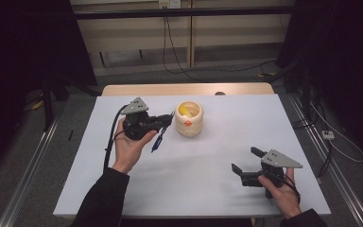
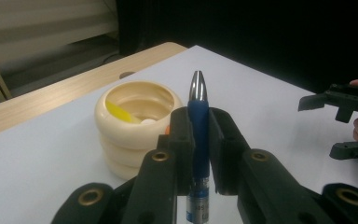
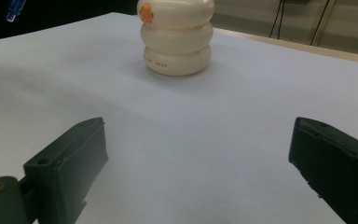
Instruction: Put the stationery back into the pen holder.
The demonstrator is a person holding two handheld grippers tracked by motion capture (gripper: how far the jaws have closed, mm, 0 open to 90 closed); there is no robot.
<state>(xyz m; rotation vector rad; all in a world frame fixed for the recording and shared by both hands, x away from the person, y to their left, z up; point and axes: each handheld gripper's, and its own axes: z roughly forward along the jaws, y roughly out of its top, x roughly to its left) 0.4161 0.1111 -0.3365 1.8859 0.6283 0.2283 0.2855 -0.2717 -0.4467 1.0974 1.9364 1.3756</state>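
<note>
My left gripper (image 1: 166, 121) is shut on a blue pen (image 1: 157, 142) and held above the white table, just left of a cream ribbed pot (image 1: 189, 118). In the left gripper view the pen (image 2: 198, 116) stands clamped between the jaws, its silver tip pointing up past them, with the pot (image 2: 133, 133) close behind on the left. A yellow object (image 2: 116, 112) lies inside the pot. My right gripper (image 1: 245, 160) is open and holds nothing near the table's front right. In the right gripper view its jaws stand wide apart, facing the pot (image 3: 177, 39) across bare table.
A white sheet covers the table (image 1: 208, 189), with a wooden strip (image 1: 184, 89) along its far edge. Cables and dark stands lie on the floor beyond. The right gripper (image 2: 342, 119) shows far off in the left gripper view.
</note>
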